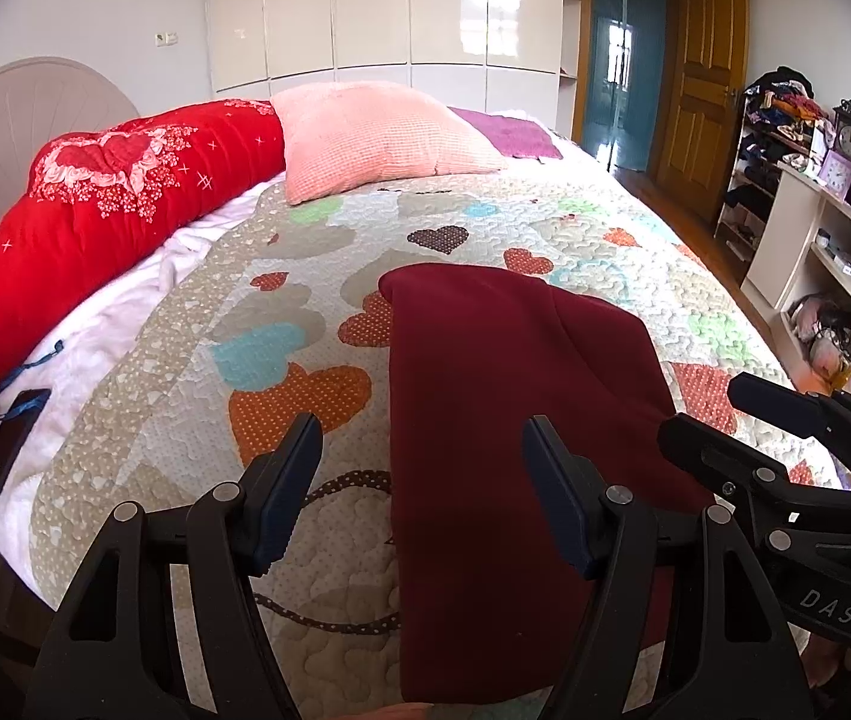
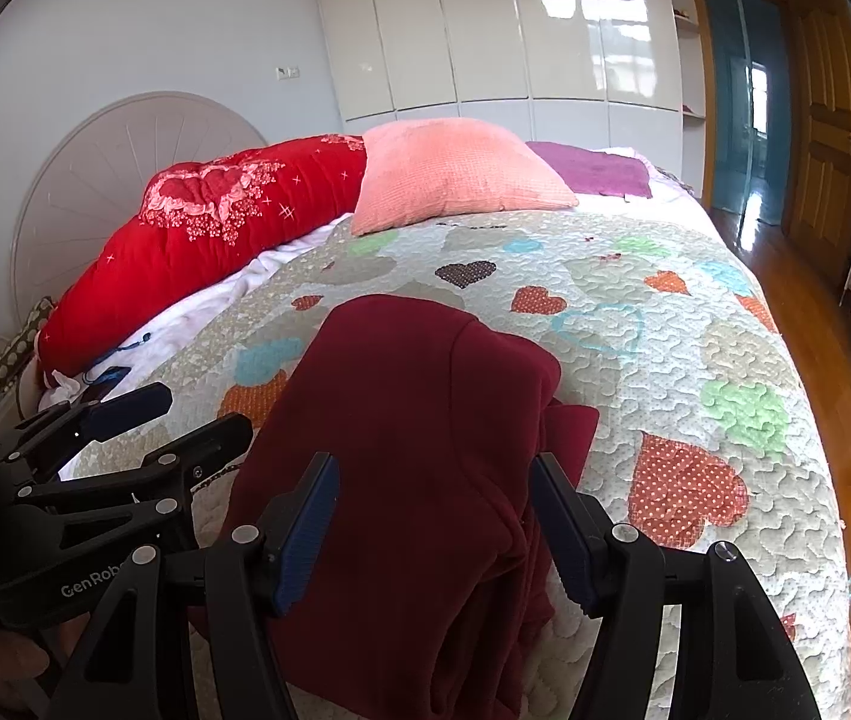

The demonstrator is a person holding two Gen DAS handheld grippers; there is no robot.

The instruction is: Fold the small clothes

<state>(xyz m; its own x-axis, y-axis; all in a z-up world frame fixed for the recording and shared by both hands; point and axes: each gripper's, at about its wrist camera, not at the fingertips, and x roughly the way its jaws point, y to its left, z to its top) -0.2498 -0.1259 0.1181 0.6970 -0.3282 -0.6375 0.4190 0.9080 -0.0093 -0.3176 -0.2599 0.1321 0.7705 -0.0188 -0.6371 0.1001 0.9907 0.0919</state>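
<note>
A bedroom, mid-chore. At far left, a dark phone [image 1: 10, 441] lies on the white sheet below a red floral quilt [image 1: 107, 228] rolled along the headboard; a pink pillow [image 1: 377, 135] sits beyond. Nearer, the left tongs [image 1: 422, 489] hang open and empty above the heart-patterned bedspread [image 1: 281, 276], one finger over the bare quilting, the other over the near left part of a maroon garment [image 1: 509, 420].

That garment, seemingly a sweatshirt already partly folded, lies flat near the bed's near edge. Its long axis runs straight away from both pairs of tongs, toward the pillow. Its left edge is clean and straight; its right side looks bunched, with a loose flap poking out.

The right tongs [image 2: 434, 531] are likewise open and gripping nothing, poised directly over the garment's near right portion, the fingers straddling the rumpled seam.

Both tools sit side by side at the near end. The right pair appears closer to the untidy side, so it seems better placed to tuck the flap; a fold along the length would carry the near hem away toward the far end.
</note>
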